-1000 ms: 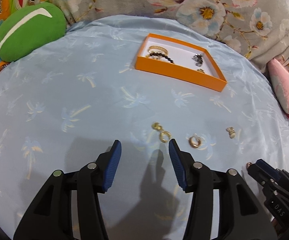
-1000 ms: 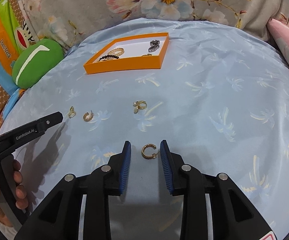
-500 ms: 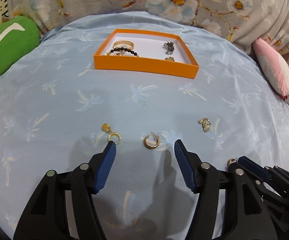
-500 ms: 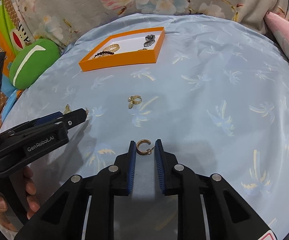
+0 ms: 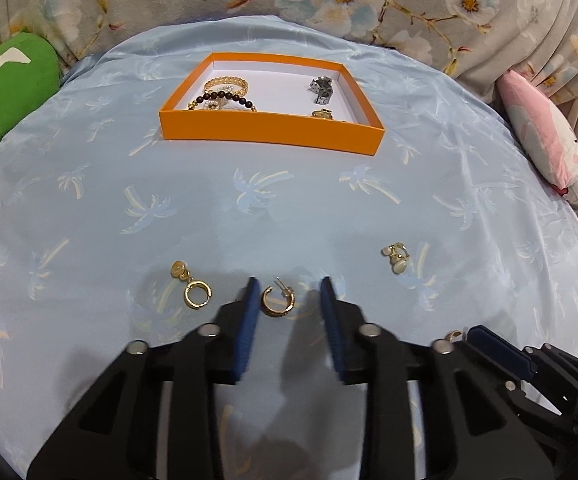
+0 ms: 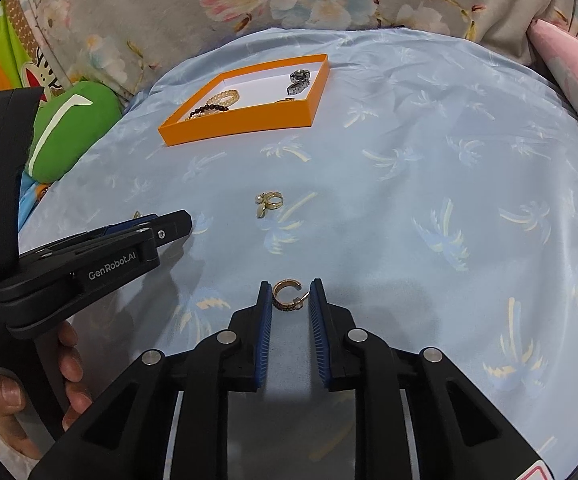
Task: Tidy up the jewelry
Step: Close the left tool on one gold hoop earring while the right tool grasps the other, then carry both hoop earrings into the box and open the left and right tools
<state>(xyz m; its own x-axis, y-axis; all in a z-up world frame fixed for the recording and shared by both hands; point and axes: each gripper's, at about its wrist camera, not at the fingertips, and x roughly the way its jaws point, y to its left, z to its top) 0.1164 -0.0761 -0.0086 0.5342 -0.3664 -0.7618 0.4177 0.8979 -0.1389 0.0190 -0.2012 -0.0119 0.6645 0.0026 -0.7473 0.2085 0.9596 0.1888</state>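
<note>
An orange box (image 5: 273,132) holds bracelets and a silver piece at the far side of the blue cloth; it also shows in the right wrist view (image 6: 241,124). My left gripper (image 5: 289,300) is open with a gold hoop earring (image 5: 277,302) lying between its fingertips. A gold dangle earring (image 5: 191,286) lies to its left and a pearl earring (image 5: 395,258) to its right. My right gripper (image 6: 289,296) is partly closed around another gold hoop earring (image 6: 287,296), which rests on the cloth; the right pad seems to touch its post.
A green cushion (image 5: 5,88) lies at the far left and a pink cushion (image 5: 541,140) at the right. Floral fabric runs behind the bed. The left gripper's body (image 6: 89,260) and the hand holding it fill the left of the right wrist view.
My left gripper has moved forward and narrowed, so the hoop earring now lies between its fingertips. My right gripper stays around its hoop, jaws slightly wider than half a second ago.
</note>
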